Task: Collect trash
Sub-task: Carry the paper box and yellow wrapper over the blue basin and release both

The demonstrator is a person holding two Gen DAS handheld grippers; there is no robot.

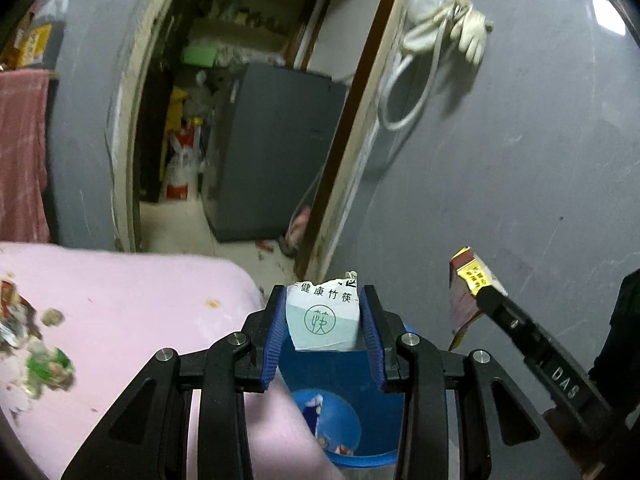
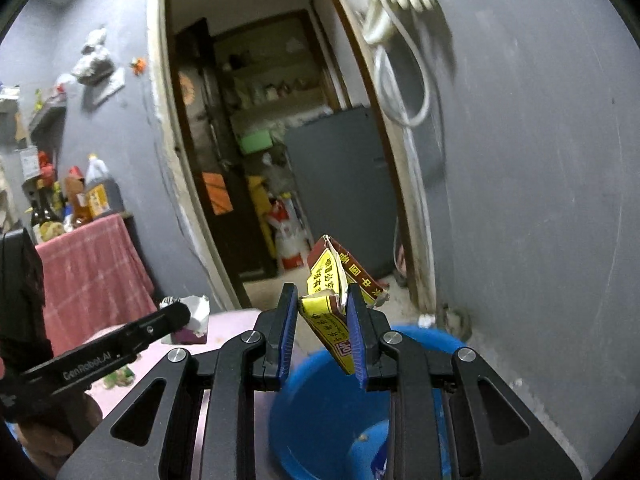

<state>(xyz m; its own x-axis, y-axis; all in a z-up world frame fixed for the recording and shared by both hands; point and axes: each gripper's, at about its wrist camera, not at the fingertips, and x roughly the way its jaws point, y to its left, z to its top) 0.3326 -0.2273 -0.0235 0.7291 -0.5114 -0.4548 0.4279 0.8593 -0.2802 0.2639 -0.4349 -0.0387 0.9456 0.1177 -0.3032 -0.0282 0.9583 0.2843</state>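
My left gripper (image 1: 323, 312) is shut on a torn white and pale-green chopstick wrapper (image 1: 322, 320), held above a blue bucket (image 1: 344, 396) that has some scraps at its bottom. My right gripper (image 2: 322, 312) is shut on a crumpled red and yellow cigarette pack (image 2: 334, 288), also over the blue bucket (image 2: 320, 400). In the left wrist view the right gripper (image 1: 482, 292) shows at the right with the cigarette pack (image 1: 466, 292). In the right wrist view the left gripper (image 2: 182, 312) shows at the left with the chopstick wrapper (image 2: 198, 312).
A pink-covered table (image 1: 132, 312) with food scraps and wrappers (image 1: 36, 344) stands left of the bucket. A grey wall (image 1: 520, 160) rises behind it, with a hanging glove and cable (image 1: 444, 32). An open doorway (image 1: 240, 120) shows a grey cabinet. Bottles (image 2: 92, 196) stand on a red-clothed stand.
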